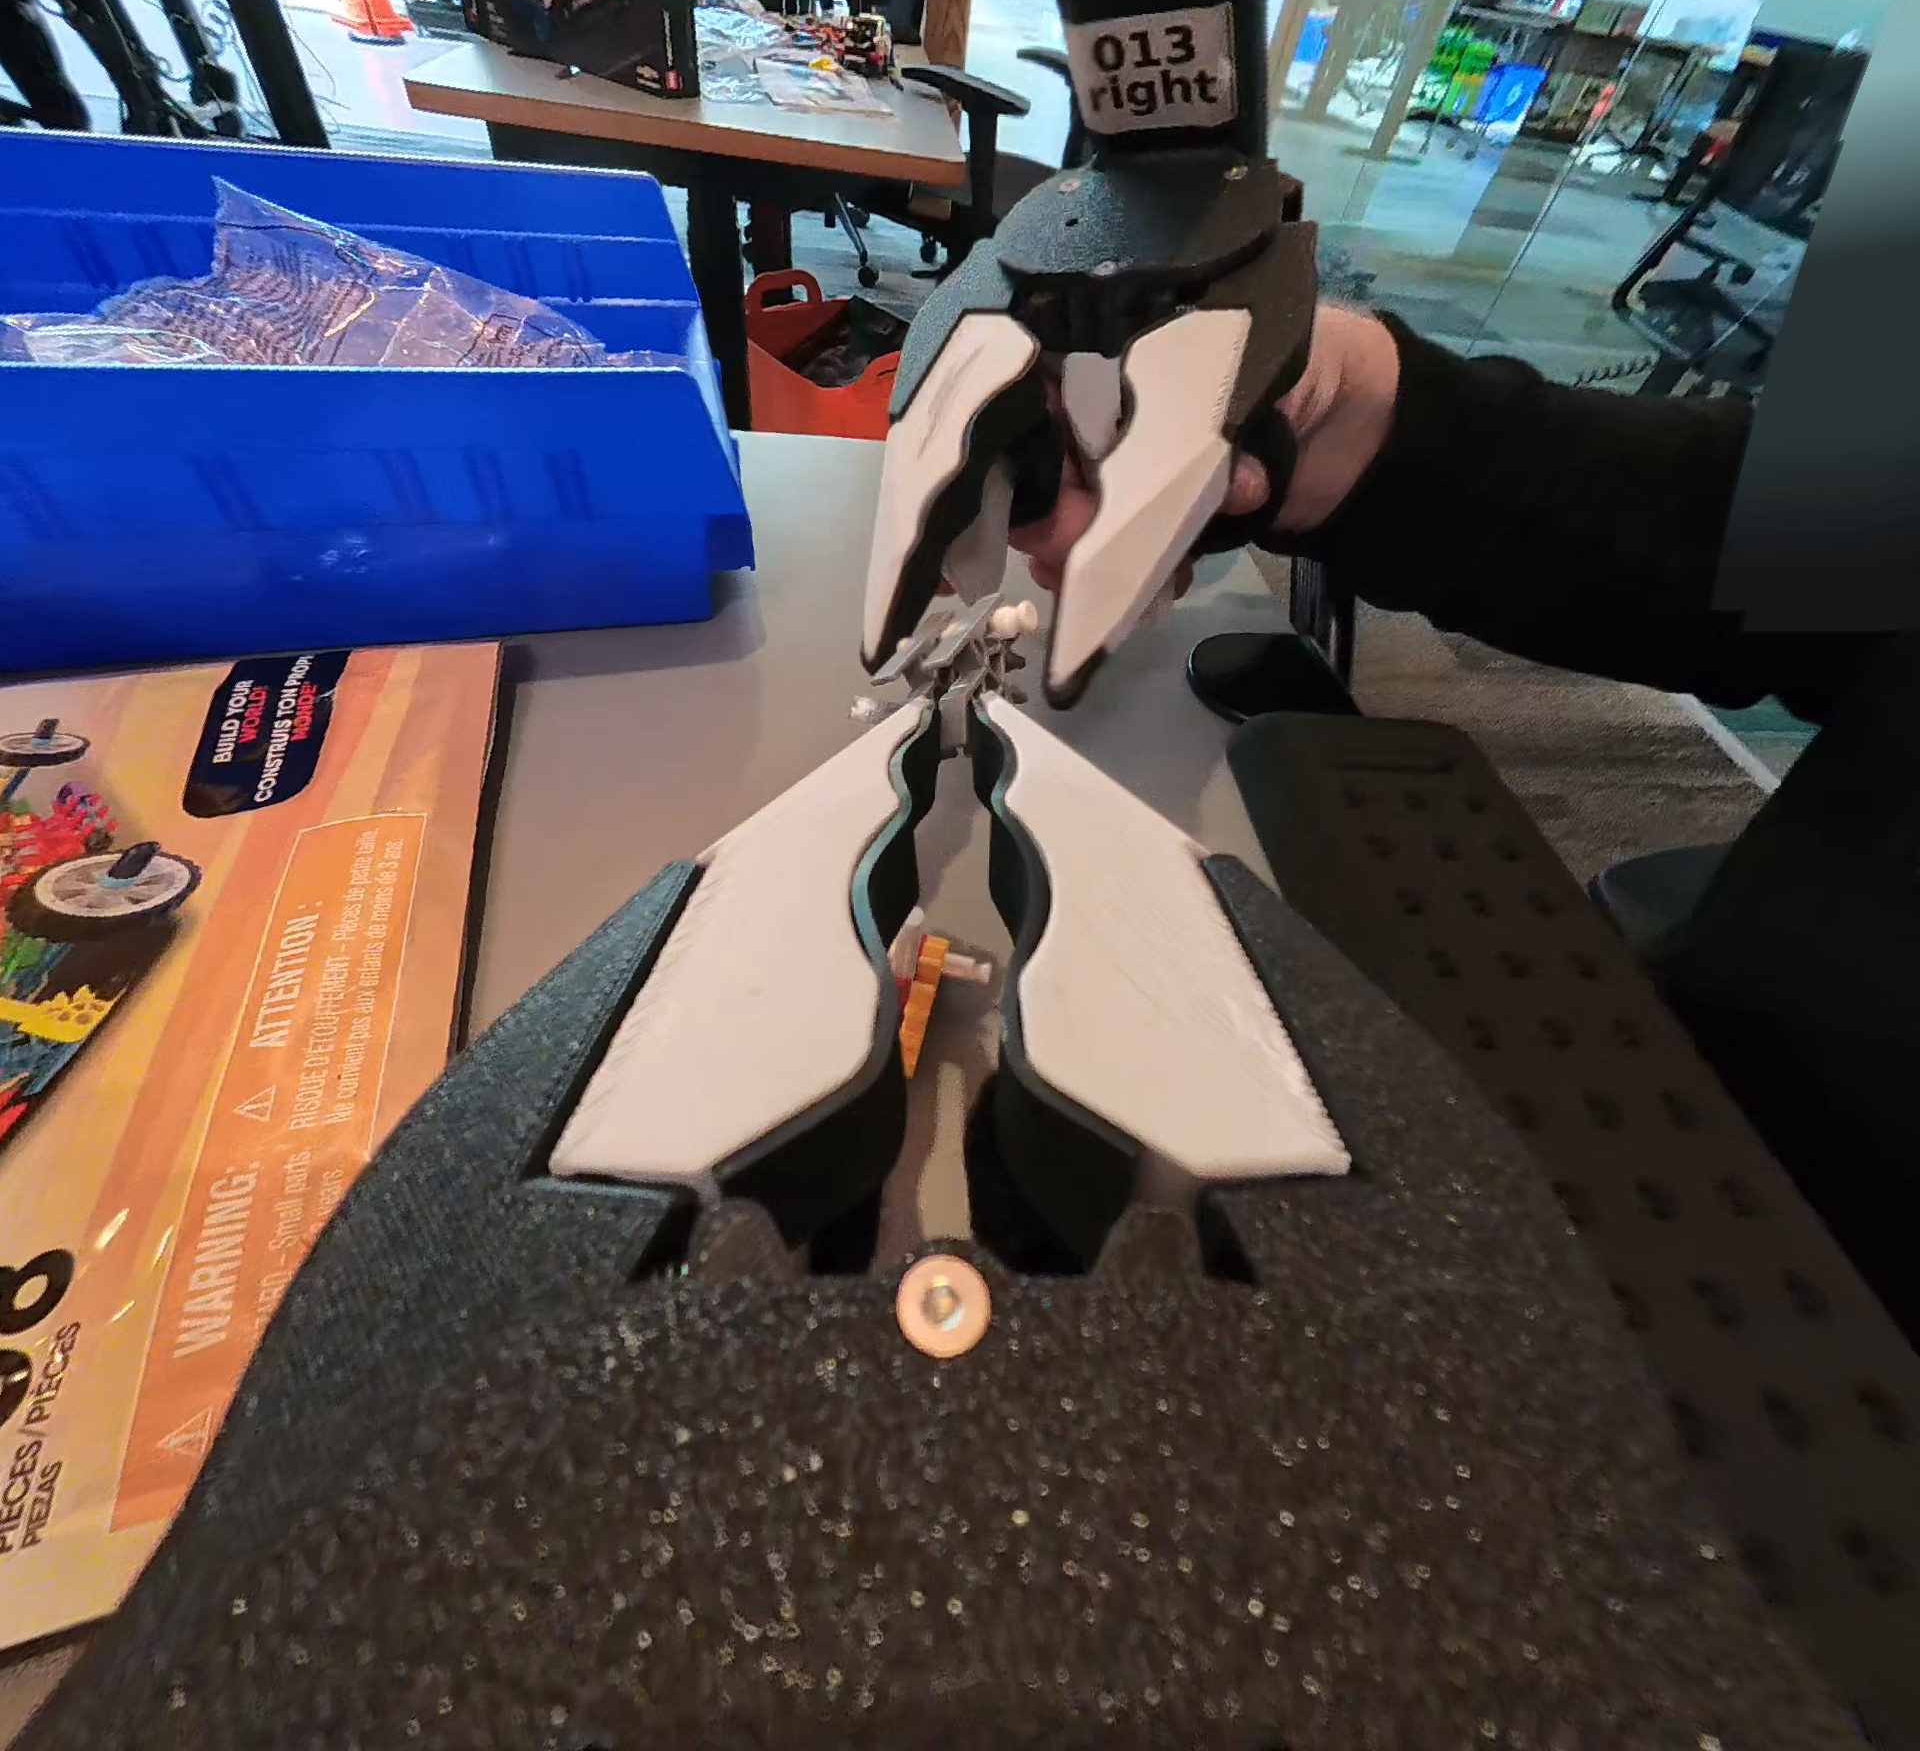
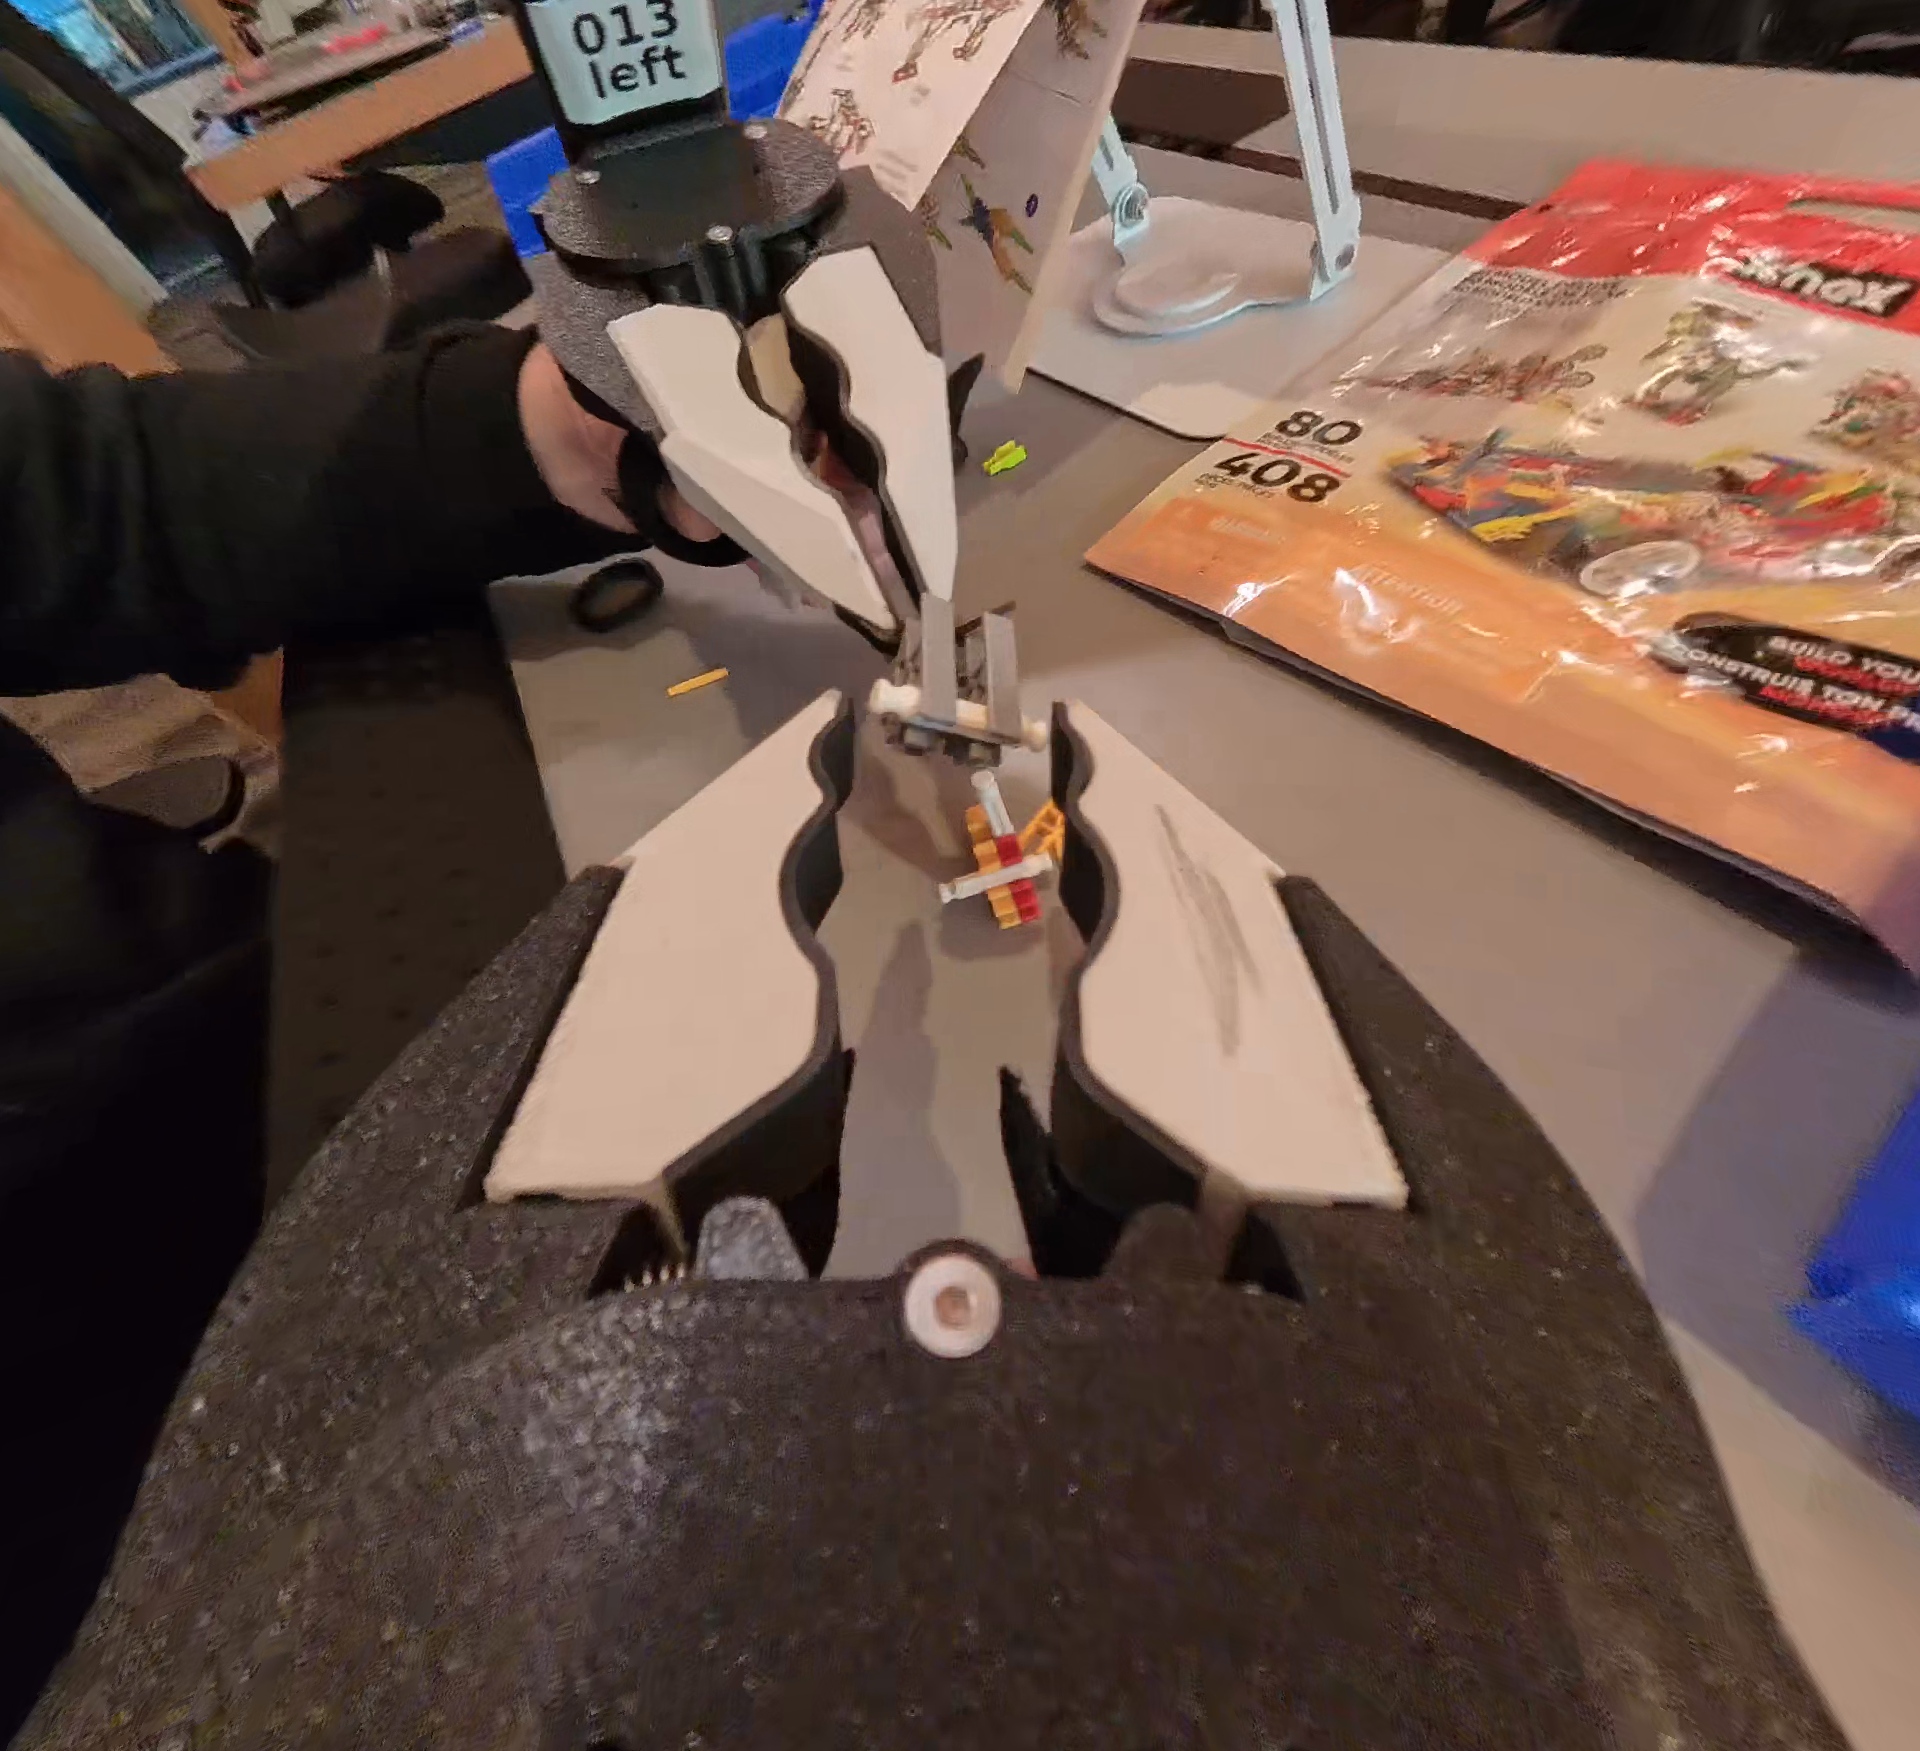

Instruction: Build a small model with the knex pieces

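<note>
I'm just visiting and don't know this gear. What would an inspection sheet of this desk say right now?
Surface: grey tabletop.
Job's things: small grey-and-white toy rod assembly; red, yellow and white toy piece cluster lying below.
Clutter: blue plastic bin, orange toy-set bag, paper instruction sheet on a white stand.
Grippers: left gripper shut on the assembly; right gripper open around it.
Cables: nothing seen.
Surroundings: desks, office chairs, glass wall.
</note>
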{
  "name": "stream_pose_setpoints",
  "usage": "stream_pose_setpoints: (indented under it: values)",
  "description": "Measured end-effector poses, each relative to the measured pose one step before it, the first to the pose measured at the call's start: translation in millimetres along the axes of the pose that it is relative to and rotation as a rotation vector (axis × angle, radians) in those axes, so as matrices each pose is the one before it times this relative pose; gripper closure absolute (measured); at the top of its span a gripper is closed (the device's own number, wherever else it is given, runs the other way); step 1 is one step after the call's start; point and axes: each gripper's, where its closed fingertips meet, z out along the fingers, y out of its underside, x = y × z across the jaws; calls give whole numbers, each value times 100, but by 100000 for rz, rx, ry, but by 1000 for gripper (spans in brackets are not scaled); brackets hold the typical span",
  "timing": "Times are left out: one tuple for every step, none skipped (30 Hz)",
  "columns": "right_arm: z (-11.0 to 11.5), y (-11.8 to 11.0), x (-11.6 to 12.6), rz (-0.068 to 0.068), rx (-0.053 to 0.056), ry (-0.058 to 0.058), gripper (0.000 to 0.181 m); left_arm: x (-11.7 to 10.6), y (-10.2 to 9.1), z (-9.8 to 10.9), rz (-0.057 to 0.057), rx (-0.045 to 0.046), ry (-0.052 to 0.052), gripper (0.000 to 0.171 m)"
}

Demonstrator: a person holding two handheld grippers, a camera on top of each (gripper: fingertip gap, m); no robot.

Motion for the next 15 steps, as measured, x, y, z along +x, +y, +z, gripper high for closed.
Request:
stream_pose_setpoints:
  values:
    - [154, 134, 90, 1148, 75, 86, 148, 69, 90, 25, 655, -729, -266, 167]
    - [121, 111, 20, 282, 41, 153, 148, -8, 89, -24, 1089, -611, -714, 167]
    - [72, 57, -28, -560, 211, 41, 148, 21, 43, -44, 689, -237, -321, 167]
    - [48, 67, -64, -193, -104, -90, 148, 40, 20, -44, 30, -114, -16, 167]
    - [36, 32, -63, 258, -56, -171, 148, 42, 35, -34, 350, -74, 98, 167]
    - [21, 13, -79, -394, 124, -124, 149, 90, 30, -36, -225, -5, 656, 167]
    - [12, 72, -40, -678, -312, 179, 149, 26, 39, -23, -924, -105, 515, 167]
    - [39, 136, 51, -337, -700, 646, 149, -97, 31, -58, -66, 192, -407, 166]
    - [48, 206, 74, -123, -924, 459, 149, -234, 177, -78, 459, -375, -1139, 162]
    - [38, 203, 8, 408, -365, -344, 149, -382, 476, -71, 391, -2035, -1509, 154]
    - [44, 181, 30, 1874, -30, -721, 149, -203, 502, -95, -87, -1830, -351, 148]
    - [59, 125, 52, 2714, 504, -854, 149, -65, 395, -86, -354, -984, 318, 147]
    - [51, 92, -29, 2845, 989, -1446, 149, -132, 426, -26, 735, -1313, -625, 143]
    - [47, 82, -126, 2909, 1181, -2287, 149, -333, 437, 32, 1703, -1646, -2477, 140]
    - [58, 129, -37, 2779, 828, -1726, 149, -257, 458, 108, 2078, -2110, -2387, 138]
